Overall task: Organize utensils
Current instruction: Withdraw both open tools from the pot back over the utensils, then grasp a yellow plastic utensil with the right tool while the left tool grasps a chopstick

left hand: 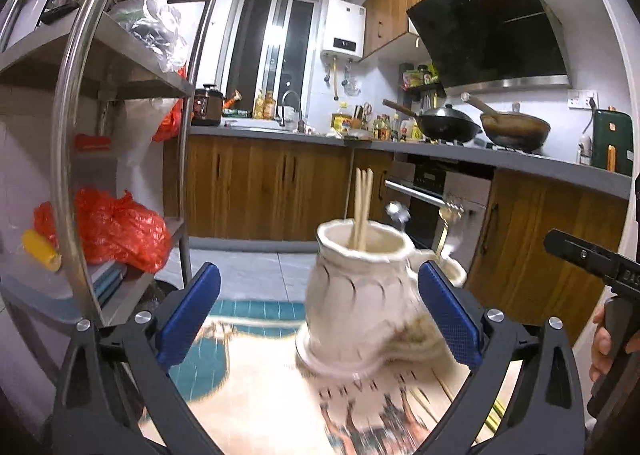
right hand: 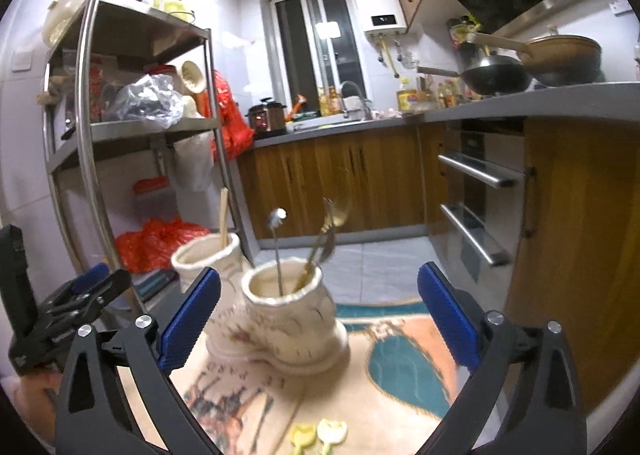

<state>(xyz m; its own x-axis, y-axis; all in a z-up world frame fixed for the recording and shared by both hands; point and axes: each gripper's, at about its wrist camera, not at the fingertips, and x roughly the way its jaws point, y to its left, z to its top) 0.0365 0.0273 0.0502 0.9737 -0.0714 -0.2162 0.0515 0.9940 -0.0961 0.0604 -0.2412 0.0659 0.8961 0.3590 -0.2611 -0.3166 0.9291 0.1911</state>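
A cream ceramic holder (left hand: 360, 295) with two cups stands on a patterned tablecloth (left hand: 256, 395). The left cup holds wooden chopsticks (left hand: 363, 211). The right cup (right hand: 288, 315) holds a spoon (right hand: 277, 251) and a gold fork (right hand: 324, 243). My left gripper (left hand: 318, 317) is open and empty, its right pad beside the holder's right side. My right gripper (right hand: 318, 319) is open and empty, with the right cup between its pads. Two yellow utensil handles (right hand: 318, 433) lie on the cloth at the near edge. The chopsticks (right hand: 224, 217) also show in the right wrist view.
A steel shelf rack (right hand: 92, 127) with red bags (right hand: 160, 239) stands close on the left. Wooden cabinets (right hand: 340, 187) and an oven (right hand: 476, 207) lie beyond the table. The left gripper's body (right hand: 60, 311) shows at the left, the right gripper's body (left hand: 600, 267) at the right.
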